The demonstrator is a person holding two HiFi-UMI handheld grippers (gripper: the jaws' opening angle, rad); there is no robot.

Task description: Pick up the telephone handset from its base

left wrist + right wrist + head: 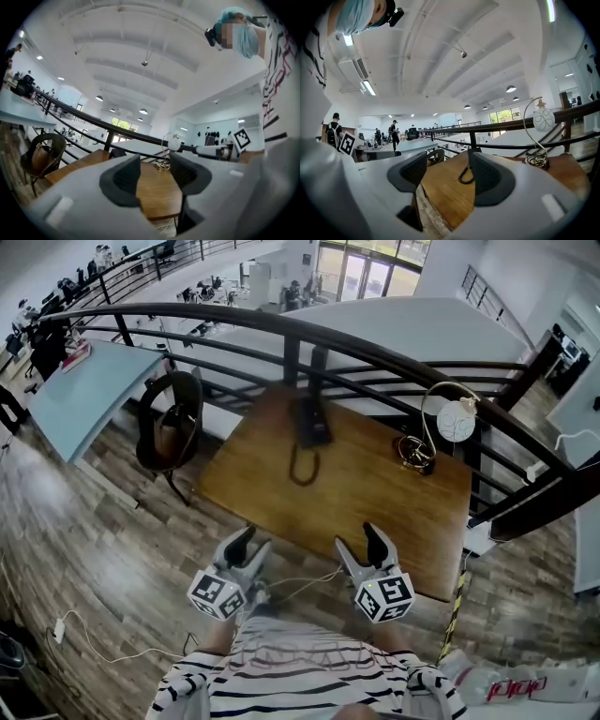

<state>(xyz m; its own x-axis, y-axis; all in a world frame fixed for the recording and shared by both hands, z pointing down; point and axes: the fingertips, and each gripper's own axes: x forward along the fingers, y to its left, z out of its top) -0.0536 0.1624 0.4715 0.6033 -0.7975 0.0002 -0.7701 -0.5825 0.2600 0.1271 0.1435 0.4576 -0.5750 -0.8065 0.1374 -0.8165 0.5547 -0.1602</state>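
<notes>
Approach is being started: left gripper (251,545) and right gripper (361,542) are being held wide open and empty at the near edge of the table (375,498). Telephone handset (311,423) is lying on its base at the far edge, well apart. Jaws are best being squared across its midsection before closing.

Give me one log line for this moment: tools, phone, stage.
left tool: open, empty | right tool: open, empty | telephone handset: unlifted, at table far edge | stage: approach, no contact
</notes>
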